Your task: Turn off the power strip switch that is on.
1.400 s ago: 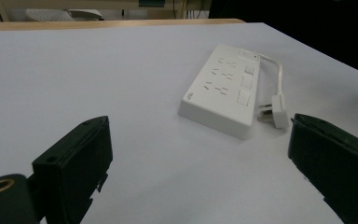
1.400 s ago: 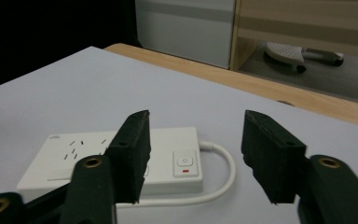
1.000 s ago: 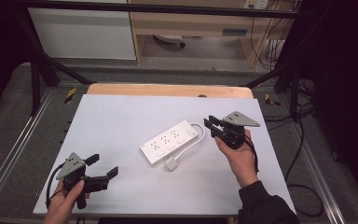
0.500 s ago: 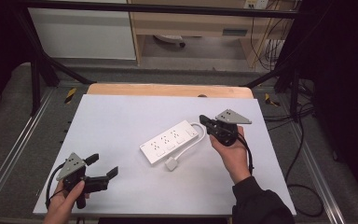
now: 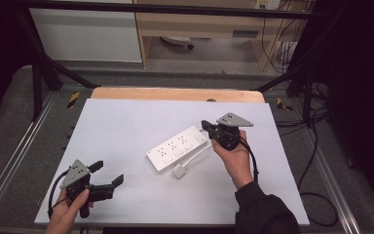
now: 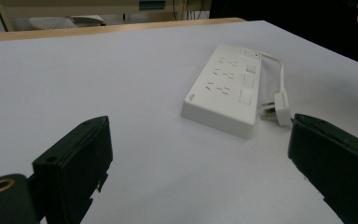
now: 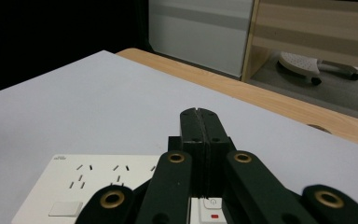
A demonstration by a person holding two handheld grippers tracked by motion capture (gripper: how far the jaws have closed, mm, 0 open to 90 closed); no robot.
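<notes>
A white power strip (image 5: 177,147) lies slantwise in the middle of the white table, its short cord looping to a white plug (image 5: 178,170) just in front of it. My right gripper (image 5: 205,126) is shut with nothing between its jaws. It hovers over the strip's right end. In the right gripper view the closed tips (image 7: 199,116) sit above the strip (image 7: 84,186) near its switch (image 7: 210,205). My left gripper (image 5: 108,173) rests open near the front left of the table, pointing at the strip (image 6: 223,91) and the plug (image 6: 279,105) from a distance.
The white tabletop (image 5: 126,122) ends in a wooden strip (image 5: 175,93) at the far side. Metal rails (image 5: 9,161) run along the left and right. Cables (image 5: 316,195) lie on the floor at the right. Cabinets (image 5: 87,34) stand beyond the table.
My right gripper has moved a little to the left, closer over the strip's right end. The left gripper and the strip have stayed put.
</notes>
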